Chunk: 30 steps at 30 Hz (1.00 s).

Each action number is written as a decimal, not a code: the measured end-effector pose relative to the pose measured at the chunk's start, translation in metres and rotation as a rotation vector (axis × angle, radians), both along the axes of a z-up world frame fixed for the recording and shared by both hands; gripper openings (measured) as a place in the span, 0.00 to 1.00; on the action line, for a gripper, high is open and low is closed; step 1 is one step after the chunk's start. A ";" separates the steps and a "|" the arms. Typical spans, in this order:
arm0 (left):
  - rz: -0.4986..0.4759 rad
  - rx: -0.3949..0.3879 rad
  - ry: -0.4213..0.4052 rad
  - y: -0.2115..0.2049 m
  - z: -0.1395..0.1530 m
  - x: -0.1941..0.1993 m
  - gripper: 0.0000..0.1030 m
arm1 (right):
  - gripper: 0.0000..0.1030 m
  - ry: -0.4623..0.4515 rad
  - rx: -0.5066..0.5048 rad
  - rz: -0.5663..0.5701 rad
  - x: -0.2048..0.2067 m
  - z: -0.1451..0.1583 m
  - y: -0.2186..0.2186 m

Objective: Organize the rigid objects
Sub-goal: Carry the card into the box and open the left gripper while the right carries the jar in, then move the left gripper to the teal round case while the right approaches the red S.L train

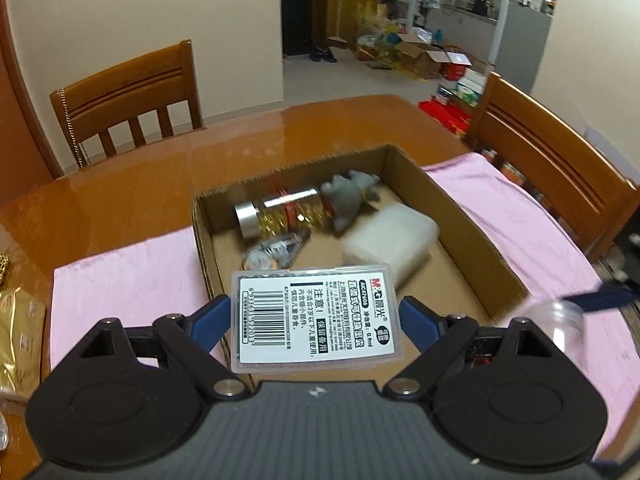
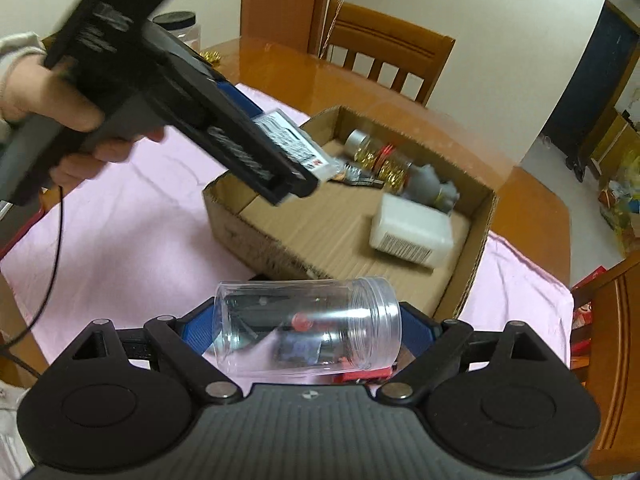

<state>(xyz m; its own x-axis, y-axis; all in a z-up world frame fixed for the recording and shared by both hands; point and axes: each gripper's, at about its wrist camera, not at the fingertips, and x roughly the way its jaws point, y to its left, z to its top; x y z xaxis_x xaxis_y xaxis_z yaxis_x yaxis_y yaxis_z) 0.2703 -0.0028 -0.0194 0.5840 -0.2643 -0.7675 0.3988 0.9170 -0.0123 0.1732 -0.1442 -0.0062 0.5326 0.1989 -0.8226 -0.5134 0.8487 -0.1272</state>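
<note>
1. Left wrist view: the left claw (image 1: 316,314) is clamped on a flat clear plastic case (image 1: 315,316) with a barcode label, one blue finger (image 1: 210,318) pressed to each long side. The case hangs over the near wall of the open cardboard box (image 1: 460,216), not yet released.
2. Right wrist view: the right claw (image 2: 306,328) grips a clear plastic jar (image 2: 306,326) lying sideways, its threaded mouth to the right and no lid on it. The jar is held above the pink cloth (image 2: 120,232), just short of the box's near wall.
3. Already in the box: a gold-filled jar with a silver lid (image 1: 280,212), a grey toy figure (image 1: 350,196), a white plastic container (image 1: 390,238) and a small crinkled packet (image 1: 276,250).
4. My judgement: the task is well advanced, with four things boxed and two more in hand. A gold packet (image 1: 20,340) at the left edge of the counter (image 1: 120,184) and a black-lidded jar (image 2: 178,26) farther back may remain.
5. Pose: the left tool angles downward into the box, held by a bare hand (image 2: 52,108); the right tool is lower and roughly level.
</note>
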 end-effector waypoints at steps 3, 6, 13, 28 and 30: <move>0.057 -0.005 -0.062 -0.001 -0.005 0.015 0.88 | 0.91 -0.010 0.000 -0.011 0.006 0.002 -0.002; 0.094 -0.020 -0.064 0.002 -0.009 0.025 0.95 | 0.91 -0.009 0.011 -0.026 0.011 0.003 -0.007; 0.134 -0.026 -0.033 0.014 -0.007 0.012 0.97 | 0.91 -0.011 0.036 -0.069 0.027 0.006 -0.016; 0.236 0.057 -0.065 0.059 -0.004 -0.052 0.99 | 1.00 -0.045 0.078 -0.185 0.090 0.010 -0.028; 0.237 0.051 -0.058 0.062 -0.005 -0.058 0.99 | 1.00 -0.039 0.079 -0.202 0.088 0.008 -0.029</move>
